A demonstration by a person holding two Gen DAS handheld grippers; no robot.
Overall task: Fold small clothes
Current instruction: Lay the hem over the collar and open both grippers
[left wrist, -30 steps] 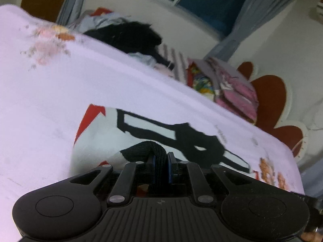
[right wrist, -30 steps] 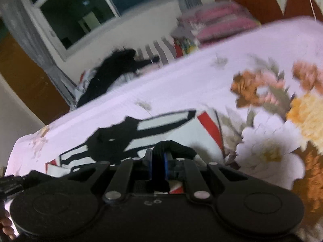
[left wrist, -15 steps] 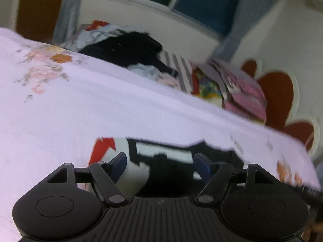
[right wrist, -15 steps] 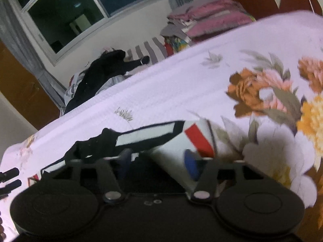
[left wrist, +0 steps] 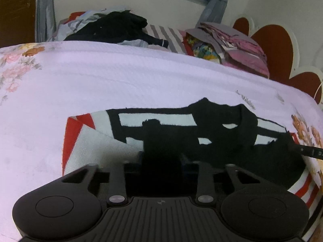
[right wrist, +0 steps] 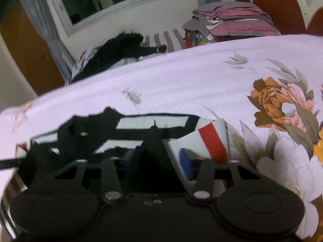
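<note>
Left wrist view. My left tongs (left wrist: 160,161) hang low over the small garment (left wrist: 153,121), a white knit piece with black bands and red stripes that lies flattened on the bed (left wrist: 121,80), near its near edge. A dark fold of the garment stands between the jaws, which are closing; the pads are lost in black cloth and shadow, so I cannot tell whether they press on it yet. The tip of my right tongs (left wrist: 310,151) enters at the right edge of the garment. Risk 1: if the jaws close on only the top layer, I judge the fold would lift unevenly and the lower layer would stay behind. Risk 2: the pale bedcover lies directly beneath, and a deep bite could catch it along with the garment.

Right wrist view. My right tongs (right wrist: 159,161) straddle another dark ridge of the same garment (right wrist: 153,123), beside its red-striped end; these jaws are also closing, with the ridge between them and a blue pad (right wrist: 186,166) visibly clear of the cloth on the right side. Blur limits finer detail. Risk 3: should 1 pair of tongs seize before the other, I expect the garment to skew across the bed. A loose heap of dark clothes (right wrist: 121,48) and a folded stack (right wrist: 232,20) lie well apart at the far edge, posing no hazard.
</note>
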